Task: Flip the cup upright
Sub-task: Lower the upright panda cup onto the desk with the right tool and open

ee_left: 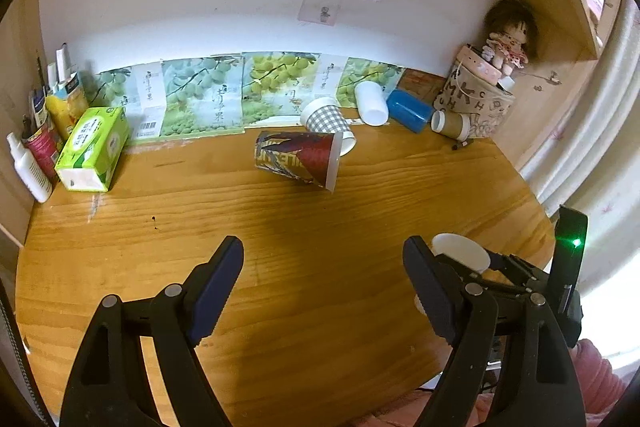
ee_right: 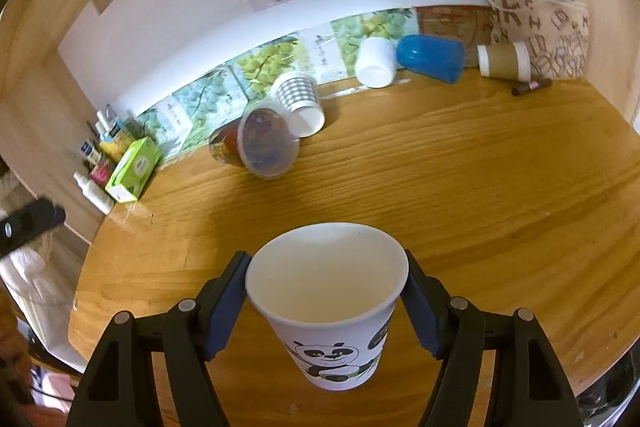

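Observation:
My right gripper [ee_right: 326, 301] is shut on a white paper cup with a panda print [ee_right: 332, 311]. The cup is upright, mouth up, just above the wooden table near its front edge. Its rim also shows in the left wrist view [ee_left: 460, 251], behind my left gripper's right finger. My left gripper [ee_left: 324, 291] is open and empty over the front of the table. Several other cups lie on their sides at the back: a red printed cup [ee_left: 298, 157], a checked cup [ee_left: 328, 119], a white cup [ee_left: 370, 103], a blue cup [ee_left: 408, 111] and a brown cup [ee_left: 450, 125].
A green tissue box [ee_left: 94, 149] and bottles [ee_left: 30, 167] stand at the back left. A lettered fabric basket [ee_left: 480, 103] with a doll [ee_left: 506, 43] sits at the back right corner. The wooden table [ee_left: 280, 227] has a rounded front edge.

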The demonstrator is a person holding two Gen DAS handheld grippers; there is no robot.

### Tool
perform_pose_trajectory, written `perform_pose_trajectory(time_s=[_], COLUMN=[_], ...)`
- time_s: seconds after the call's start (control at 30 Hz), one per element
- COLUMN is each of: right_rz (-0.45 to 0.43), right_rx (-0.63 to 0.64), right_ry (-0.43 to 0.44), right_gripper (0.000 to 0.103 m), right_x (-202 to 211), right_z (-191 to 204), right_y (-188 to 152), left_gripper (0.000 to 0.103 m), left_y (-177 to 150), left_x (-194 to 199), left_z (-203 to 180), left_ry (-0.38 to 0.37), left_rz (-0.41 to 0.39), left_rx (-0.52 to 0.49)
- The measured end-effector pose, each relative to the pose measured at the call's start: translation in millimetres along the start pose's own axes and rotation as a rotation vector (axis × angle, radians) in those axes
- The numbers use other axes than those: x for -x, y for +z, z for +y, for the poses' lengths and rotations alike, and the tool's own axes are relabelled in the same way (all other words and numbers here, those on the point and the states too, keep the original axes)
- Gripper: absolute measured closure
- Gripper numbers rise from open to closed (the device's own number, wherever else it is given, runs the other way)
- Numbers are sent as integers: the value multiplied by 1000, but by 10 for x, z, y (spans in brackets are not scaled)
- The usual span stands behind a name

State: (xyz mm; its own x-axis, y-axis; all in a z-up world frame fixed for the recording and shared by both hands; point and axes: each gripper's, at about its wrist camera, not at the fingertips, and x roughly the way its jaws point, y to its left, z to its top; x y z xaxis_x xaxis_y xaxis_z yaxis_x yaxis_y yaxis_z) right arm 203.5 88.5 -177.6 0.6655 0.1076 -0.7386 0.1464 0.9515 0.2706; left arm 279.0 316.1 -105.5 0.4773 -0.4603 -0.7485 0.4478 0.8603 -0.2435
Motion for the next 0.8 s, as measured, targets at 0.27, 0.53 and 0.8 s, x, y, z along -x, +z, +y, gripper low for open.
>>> perform_pose_trajectory(time_s=[0.27,0.53,0.8], right_rz=[4,10,67], right_rx=[37,82,127], right_ry=[12,15,8], right_gripper=[30,30,30], right_x=[-33,25,41], right_z=[130,195,255], right_y=[-157,-244,-365], left_gripper=[18,18,18], left_y=[-1,7,7], left_x=[-59,-85,-134], left_z=[13,-32,-96], left_ry=[-32,-57,-79], left_rz=[21,22,40], left_rx=[-13,-34,-56])
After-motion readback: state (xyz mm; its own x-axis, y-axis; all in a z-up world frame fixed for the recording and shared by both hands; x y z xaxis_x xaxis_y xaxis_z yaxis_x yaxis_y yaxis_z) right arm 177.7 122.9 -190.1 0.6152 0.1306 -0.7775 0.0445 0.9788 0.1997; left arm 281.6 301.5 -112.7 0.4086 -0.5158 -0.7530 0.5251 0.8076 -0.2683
